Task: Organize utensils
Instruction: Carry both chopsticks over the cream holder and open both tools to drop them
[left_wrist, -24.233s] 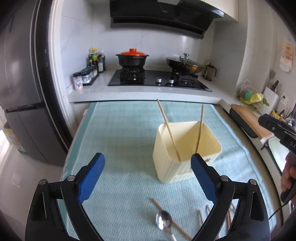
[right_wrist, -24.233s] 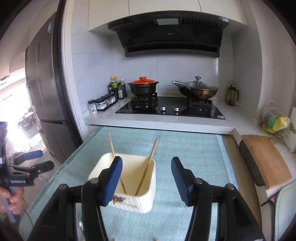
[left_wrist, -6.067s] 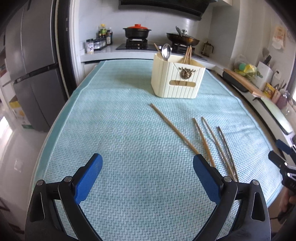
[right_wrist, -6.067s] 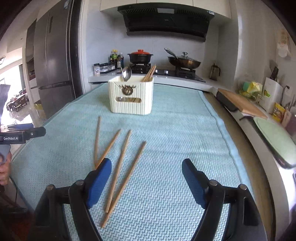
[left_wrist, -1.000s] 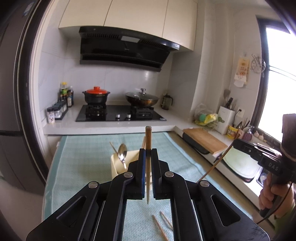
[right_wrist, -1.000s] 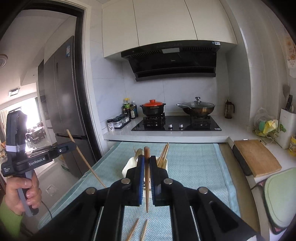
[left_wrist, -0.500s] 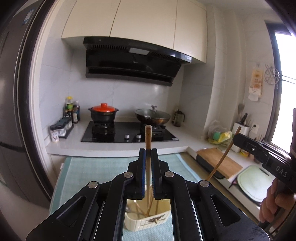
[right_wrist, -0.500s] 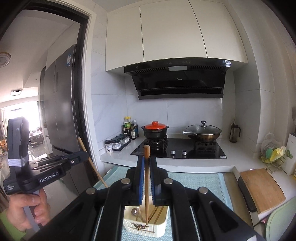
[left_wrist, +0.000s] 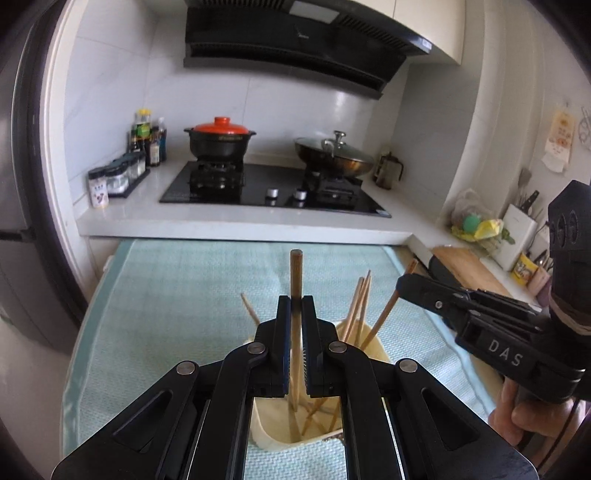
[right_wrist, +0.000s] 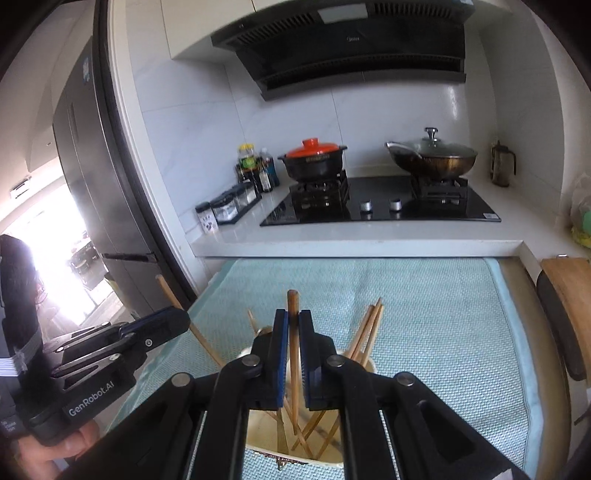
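- My left gripper (left_wrist: 295, 306) pinches one wooden chopstick (left_wrist: 296, 273) upright, its lower end already inside the cream utensil holder (left_wrist: 376, 349).
- My right gripper (right_wrist: 293, 321) pinches a second chopstick (right_wrist: 292, 301) the same way, its lower end also below the holder's rim (right_wrist: 367, 363).
- I keep both sticks vertical, clear of the chopsticks leaning at the holder's right side (right_wrist: 371, 325).
- I lower until each tip is near the floor, then part the jaws gently.
- The holder stands on the teal mat (right_wrist: 436, 314); a hard drop may tip it.

Cream holder (left_wrist: 376, 350), brown chopsticks (left_wrist: 296, 280), teal waffle-textured mat (left_wrist: 177, 295)
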